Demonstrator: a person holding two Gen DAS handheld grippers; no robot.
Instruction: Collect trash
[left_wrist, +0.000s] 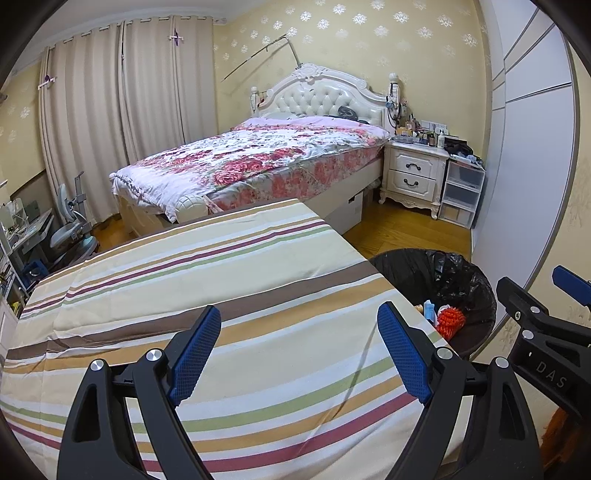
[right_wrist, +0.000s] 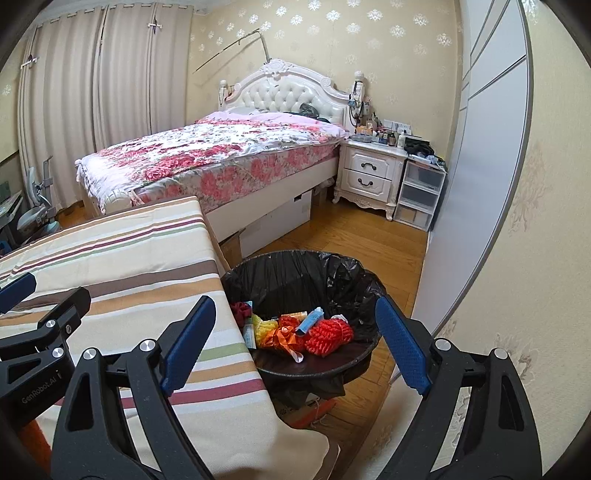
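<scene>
A round bin lined with a black bag (right_wrist: 295, 269) stands on the floor at the right edge of the striped table (right_wrist: 129, 266). It holds a red fuzzy bundle (right_wrist: 328, 334), an orange ribbon (right_wrist: 284, 334), a yellow item (right_wrist: 266, 326), a blue packet (right_wrist: 310, 319) and a dark red item (right_wrist: 242, 308). My right gripper (right_wrist: 295, 332) is open and empty above the bin's near rim. My left gripper (left_wrist: 299, 343) is open and empty over the striped cloth (left_wrist: 184, 295). The bin (left_wrist: 454, 280) and the red bundle (left_wrist: 450, 321) also show in the left wrist view, with the right gripper's arm (left_wrist: 535, 325) beside them.
A bed with a floral cover (left_wrist: 258, 155) stands beyond the table, a white nightstand (left_wrist: 413, 173) and plastic drawers (left_wrist: 461, 192) to its right. A white wardrobe (right_wrist: 480, 147) lines the right wall. Wooden floor (right_wrist: 351, 236) lies around the bin. A chair (left_wrist: 70, 229) is far left.
</scene>
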